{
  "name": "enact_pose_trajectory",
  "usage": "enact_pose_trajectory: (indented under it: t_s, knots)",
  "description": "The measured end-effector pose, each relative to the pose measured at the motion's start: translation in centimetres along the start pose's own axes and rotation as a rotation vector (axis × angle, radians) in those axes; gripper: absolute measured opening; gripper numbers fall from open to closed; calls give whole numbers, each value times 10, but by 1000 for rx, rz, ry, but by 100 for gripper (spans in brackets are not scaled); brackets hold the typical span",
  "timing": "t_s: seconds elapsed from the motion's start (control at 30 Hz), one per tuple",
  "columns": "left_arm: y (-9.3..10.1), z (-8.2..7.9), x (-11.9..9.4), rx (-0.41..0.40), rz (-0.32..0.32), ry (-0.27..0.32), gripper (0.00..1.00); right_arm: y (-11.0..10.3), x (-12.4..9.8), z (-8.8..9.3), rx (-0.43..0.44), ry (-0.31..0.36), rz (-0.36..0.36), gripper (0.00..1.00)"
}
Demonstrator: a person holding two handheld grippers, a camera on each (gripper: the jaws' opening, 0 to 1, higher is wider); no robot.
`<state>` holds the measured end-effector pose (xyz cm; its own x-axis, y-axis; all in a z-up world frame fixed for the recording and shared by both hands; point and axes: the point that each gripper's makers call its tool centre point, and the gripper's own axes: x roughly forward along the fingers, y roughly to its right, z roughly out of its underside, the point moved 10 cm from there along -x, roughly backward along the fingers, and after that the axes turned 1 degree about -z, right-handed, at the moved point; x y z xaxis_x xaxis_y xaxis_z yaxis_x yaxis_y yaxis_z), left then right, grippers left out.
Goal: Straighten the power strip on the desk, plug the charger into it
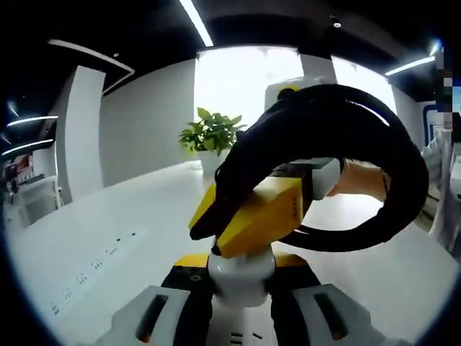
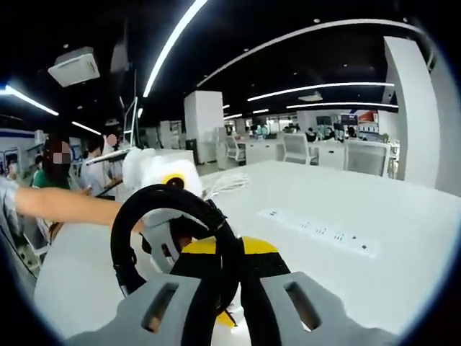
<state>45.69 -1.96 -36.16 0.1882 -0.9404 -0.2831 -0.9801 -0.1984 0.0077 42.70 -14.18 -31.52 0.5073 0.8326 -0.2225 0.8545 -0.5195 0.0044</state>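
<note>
A long white power strip [image 1: 90,270] lies flat on the white desk [image 1: 144,209], apart from both grippers, and shows again as the power strip [image 2: 317,231] on the right. My left gripper [image 1: 238,290] is shut on a white charger [image 1: 241,277] between its jaws. A thick black cable [image 1: 403,166] loops up from it and around the yellow body of my right gripper [image 1: 252,216], which is close in front. In the right gripper view the black cable [image 2: 155,202] forms a loop and runs down between the jaws of my right gripper [image 2: 234,288], which is shut on it. The left gripper [image 2: 162,180] faces it.
A potted plant [image 1: 212,133] stands at the desk's far end by a bright window. A bundle of white cord [image 2: 227,184] lies on the desk [image 2: 389,216]. A person's arm [image 2: 57,203] reaches in from the left. Office chairs [image 2: 295,148] and other desks stand behind.
</note>
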Motion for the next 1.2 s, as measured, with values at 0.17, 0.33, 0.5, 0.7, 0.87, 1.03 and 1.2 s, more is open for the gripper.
enact_pose_trajectory:
  t_s: [0.17, 0.33, 0.5, 0.7, 0.87, 1.03, 1.2]
  knots:
    - [1, 0, 2, 25, -21, -21, 28, -1, -3, 4, -13, 2, 11, 7]
    - [5, -1, 8, 103, -44, -41, 29, 7, -11, 16, 38, 68, -4, 6]
    - [5, -1, 7, 99, -48, -68, 29, -1, -12, 19, 16, 64, 19, 6]
    - [9, 3, 7, 98, -123, 14, 29, -6, -17, 24, -18, 104, 33, 6]
    - [13, 3, -3, 73, -166, 76, 31, -8, -18, 24, -49, 116, 62, 6]
    - [17, 1, -21, 72, -215, 98, 34, -10, -17, 23, -57, 118, 75, 6]
    - [22, 1, -37, 79, -260, 80, 33, -15, -15, 20, -111, 86, 91, 6]
